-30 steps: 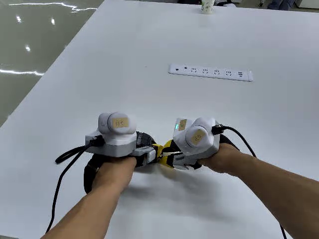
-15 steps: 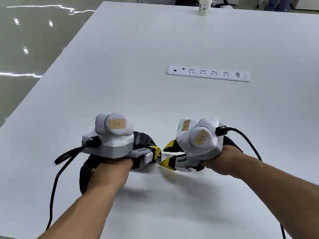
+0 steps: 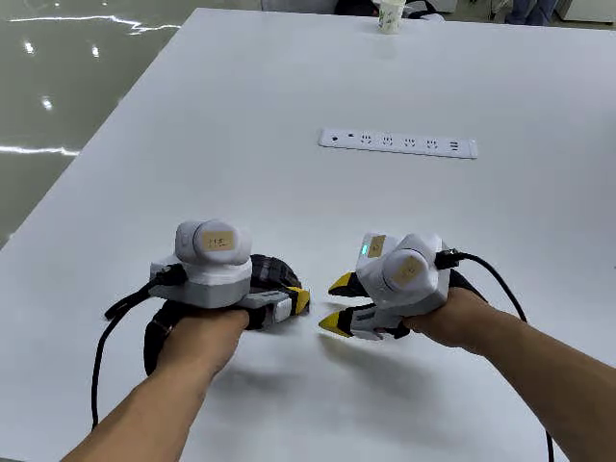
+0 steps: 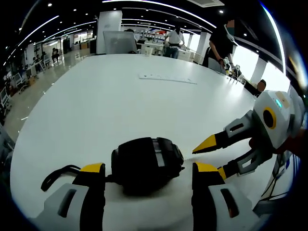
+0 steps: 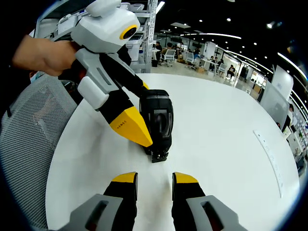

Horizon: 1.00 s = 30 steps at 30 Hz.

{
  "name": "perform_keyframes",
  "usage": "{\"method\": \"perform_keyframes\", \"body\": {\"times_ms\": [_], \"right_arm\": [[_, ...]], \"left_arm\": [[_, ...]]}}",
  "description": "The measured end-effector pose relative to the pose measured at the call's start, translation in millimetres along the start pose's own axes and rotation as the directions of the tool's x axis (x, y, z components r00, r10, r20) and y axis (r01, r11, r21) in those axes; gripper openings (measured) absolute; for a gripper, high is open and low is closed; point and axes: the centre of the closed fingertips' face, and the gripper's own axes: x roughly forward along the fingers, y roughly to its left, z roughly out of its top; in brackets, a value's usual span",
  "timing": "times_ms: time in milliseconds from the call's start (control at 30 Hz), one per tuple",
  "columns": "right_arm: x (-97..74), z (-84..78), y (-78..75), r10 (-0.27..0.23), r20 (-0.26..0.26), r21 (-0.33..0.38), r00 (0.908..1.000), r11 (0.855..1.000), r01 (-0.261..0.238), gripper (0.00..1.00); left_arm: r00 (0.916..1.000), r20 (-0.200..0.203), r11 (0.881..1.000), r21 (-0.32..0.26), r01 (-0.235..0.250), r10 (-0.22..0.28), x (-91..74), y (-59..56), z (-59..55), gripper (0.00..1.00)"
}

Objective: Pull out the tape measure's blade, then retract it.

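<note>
A black tape measure [image 3: 270, 272] lies on the white table [image 3: 289, 173], and my left gripper [image 3: 289, 294] is shut on its case. In the left gripper view the case [image 4: 144, 161] sits between the yellow-tipped jaws of the left gripper [image 4: 150, 169]. The blade is wound in, with only its end hook [image 5: 158, 156] showing at the case mouth. My right gripper [image 3: 337, 304] stands open a short way to the right of the case, with nothing between its jaws. In its own view the right gripper [image 5: 155, 179] faces the tape measure [image 5: 158, 122] across a small gap.
A white power strip [image 3: 397, 143] lies across the middle of the table, and a paper cup [image 3: 391, 13] stands at the far edge. The table's left edge [image 3: 87, 159] drops to a glossy floor. Black cables [image 3: 101, 356] trail from the grippers. A mesh chair [image 5: 29, 144] is nearby.
My right gripper has drawn back to the right, away from the tape measure's mouth, and its jaws now stand apart. The left gripper still holds the case, shifted slightly left.
</note>
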Motion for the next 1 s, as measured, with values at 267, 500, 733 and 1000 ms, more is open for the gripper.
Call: {"method": "perform_keyframes", "body": {"times_ms": [267, 500, 733, 1000], "right_arm": [[-14.2, -8.1, -1.0, -0.033, 0.007, 0.034, 0.9994, 0.999, 0.033, 0.30], [-28.5, -14.8, -1.7, -0.066, 0.026, 0.090, 0.9974, 0.994, 0.064, 0.36], [-42.2, -25.7, -3.0, -0.095, 0.028, 0.128, 0.9951, 0.988, 0.091, 0.40], [-58.4, -35.9, -2.2, -0.126, 0.030, 0.167, 0.9916, 0.979, 0.119, 0.45]], "left_arm": [[0.9997, -0.006, 0.999, 0.032, 0.024, -0.023, -3.5, -3.6, -3.0, 0.72], [0.9988, -0.011, 0.998, 0.048, 0.049, -0.049, -4.7, -6.3, -6.3, 0.76], [0.9976, -0.016, 0.993, 0.097, 0.069, -0.068, -10.8, -5.5, -9.5, 0.79], [0.9944, 0.001, 0.987, 0.125, 0.104, -0.105, -17.4, -7.1, -11.7, 0.82]]}}
